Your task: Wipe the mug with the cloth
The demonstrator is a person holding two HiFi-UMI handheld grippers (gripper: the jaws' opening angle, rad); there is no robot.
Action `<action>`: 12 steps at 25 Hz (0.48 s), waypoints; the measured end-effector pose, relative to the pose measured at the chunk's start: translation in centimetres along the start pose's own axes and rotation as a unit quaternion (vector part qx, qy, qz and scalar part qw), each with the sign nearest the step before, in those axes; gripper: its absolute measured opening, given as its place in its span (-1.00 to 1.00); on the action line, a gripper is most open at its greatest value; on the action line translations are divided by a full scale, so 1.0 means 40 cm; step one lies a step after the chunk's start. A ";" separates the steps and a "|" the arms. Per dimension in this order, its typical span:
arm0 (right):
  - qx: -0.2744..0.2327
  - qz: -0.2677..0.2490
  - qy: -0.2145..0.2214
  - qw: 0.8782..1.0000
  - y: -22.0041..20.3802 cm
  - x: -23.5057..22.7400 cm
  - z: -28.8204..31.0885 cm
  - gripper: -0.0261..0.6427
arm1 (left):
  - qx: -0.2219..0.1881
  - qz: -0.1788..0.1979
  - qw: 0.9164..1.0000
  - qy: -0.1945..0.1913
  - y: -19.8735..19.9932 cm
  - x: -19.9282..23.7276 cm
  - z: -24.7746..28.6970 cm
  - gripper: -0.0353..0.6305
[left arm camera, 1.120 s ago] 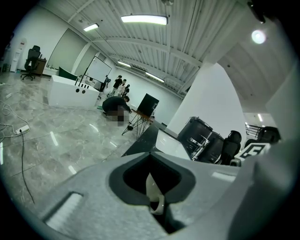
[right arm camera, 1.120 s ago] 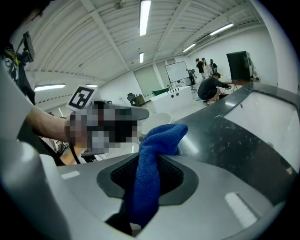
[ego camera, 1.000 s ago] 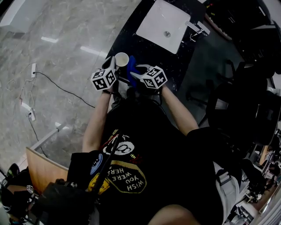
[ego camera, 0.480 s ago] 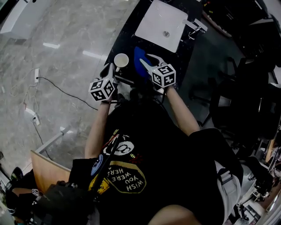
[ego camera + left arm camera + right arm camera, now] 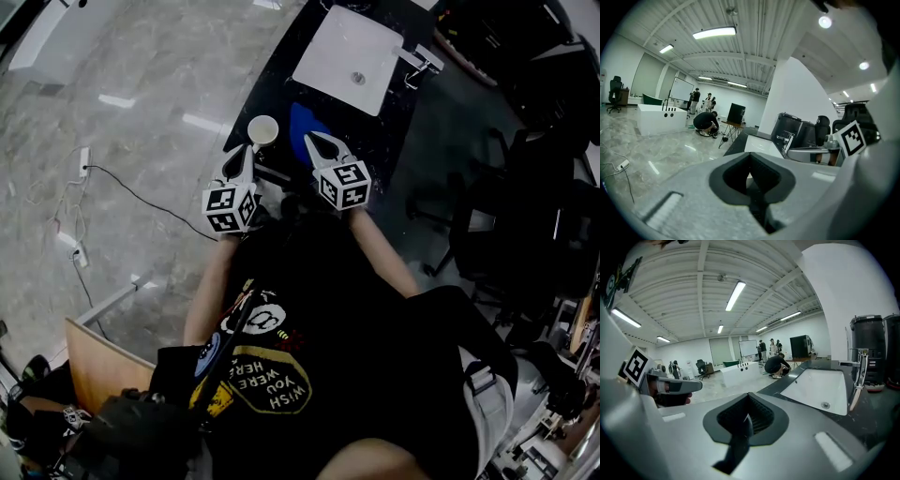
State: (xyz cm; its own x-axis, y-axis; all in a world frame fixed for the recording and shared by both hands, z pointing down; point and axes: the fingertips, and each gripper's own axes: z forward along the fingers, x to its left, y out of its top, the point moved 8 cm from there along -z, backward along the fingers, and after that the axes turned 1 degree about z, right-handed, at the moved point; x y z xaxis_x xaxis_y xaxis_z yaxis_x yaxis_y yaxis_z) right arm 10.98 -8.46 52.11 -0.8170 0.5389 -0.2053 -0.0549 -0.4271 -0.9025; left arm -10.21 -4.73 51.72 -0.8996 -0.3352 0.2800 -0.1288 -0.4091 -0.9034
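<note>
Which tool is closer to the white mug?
The left tool: its tip is right next to the mug, while the right tool points at the blue cloth instead.

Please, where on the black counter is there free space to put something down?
Free: the dark strip of counter between the sink and the mug; also the counter right of the blue cloth, below the tap. Crowded: the near edge, where mug and cloth sit close, with the left gripper and right gripper beside them.
</note>
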 end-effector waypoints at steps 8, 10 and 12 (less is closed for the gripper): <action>-0.010 -0.001 -0.001 1.000 0.016 0.002 -0.018 -0.92 | -0.011 -0.007 1.000 0.010 0.004 0.000 -0.024 -0.88; -0.010 -0.001 0.000 1.000 0.017 0.005 -0.019 -0.92 | -0.011 -0.009 1.000 0.012 0.003 0.002 -0.029 -0.88; -0.009 0.000 0.002 1.000 0.015 0.007 -0.019 -0.92 | -0.011 -0.012 1.000 0.013 0.001 0.004 -0.032 -0.88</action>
State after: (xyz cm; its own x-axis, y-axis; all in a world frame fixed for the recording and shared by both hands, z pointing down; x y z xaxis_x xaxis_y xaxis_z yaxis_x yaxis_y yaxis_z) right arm 11.15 -8.01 51.21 -0.8145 0.5418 -0.2075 -0.0444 -0.4148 -0.9088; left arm -10.90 -3.71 51.29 -0.9066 -0.3034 0.2934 -0.1590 -0.3985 -0.9033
